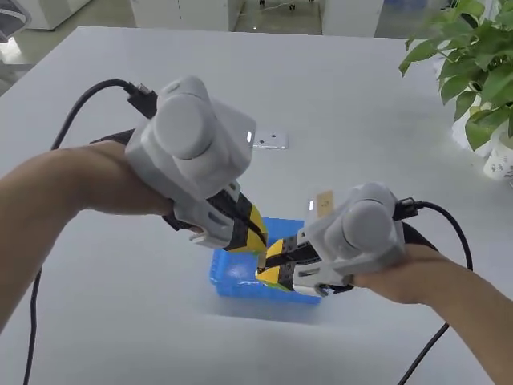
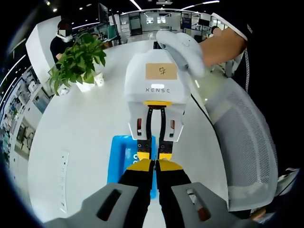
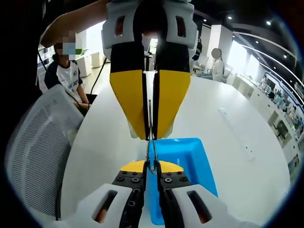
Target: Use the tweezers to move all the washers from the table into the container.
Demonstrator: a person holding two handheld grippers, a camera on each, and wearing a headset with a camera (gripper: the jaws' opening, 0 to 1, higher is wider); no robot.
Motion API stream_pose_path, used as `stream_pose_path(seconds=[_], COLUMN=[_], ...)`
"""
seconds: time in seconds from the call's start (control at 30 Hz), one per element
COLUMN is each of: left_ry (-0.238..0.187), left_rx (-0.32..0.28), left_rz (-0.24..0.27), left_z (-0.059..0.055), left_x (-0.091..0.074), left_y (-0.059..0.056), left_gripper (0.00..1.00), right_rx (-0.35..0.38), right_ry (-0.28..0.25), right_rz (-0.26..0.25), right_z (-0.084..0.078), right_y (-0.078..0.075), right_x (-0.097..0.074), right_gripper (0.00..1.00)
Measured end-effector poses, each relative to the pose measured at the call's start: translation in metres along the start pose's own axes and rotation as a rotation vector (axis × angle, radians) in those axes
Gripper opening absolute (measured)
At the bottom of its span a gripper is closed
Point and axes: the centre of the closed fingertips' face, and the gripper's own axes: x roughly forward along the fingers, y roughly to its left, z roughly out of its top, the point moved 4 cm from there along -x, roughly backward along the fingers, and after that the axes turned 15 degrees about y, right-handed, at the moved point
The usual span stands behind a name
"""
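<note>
Where the two grippers meet tip to tip at lower centre of the head view, the left gripper (image 1: 256,234) and right gripper (image 1: 271,269) each have their jaws pinched tight on the thin tweezers (image 3: 150,135), just above the blue container (image 1: 228,281) on the white table (image 1: 337,104).

White table (image 1: 361,96), large, with a potted plant (image 1: 473,56) near its edge. White mesh chair (image 2: 247,142) alongside. Strip lights (image 2: 136,4) on a dark ceiling.
</note>
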Motion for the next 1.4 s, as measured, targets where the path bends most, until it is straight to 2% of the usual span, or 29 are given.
stream_pose_path(seconds=[0.8, 1.07, 1.4], left_ry=[0.018, 0.022, 0.028], left_rx=[-0.019, -0.033, -0.045], left_rz=[-0.019, -0.014, -0.004], left_z=[-0.011, -0.016, -0.021], left_x=[0.038, 0.048, 0.056], left_y=[0.032, 0.038, 0.039], left_gripper=[0.06, 0.06, 0.06], right_rx=[0.04, 0.038, 0.043], right_ry=[0.031, 0.05, 0.069], right_rz=[0.007, 0.012, 0.024], right_z=[-0.025, -0.031, -0.038], right_y=[-0.031, -0.037, -0.039], right_x=[0.033, 0.042, 0.049], right_gripper=[0.1, 0.1, 0.1])
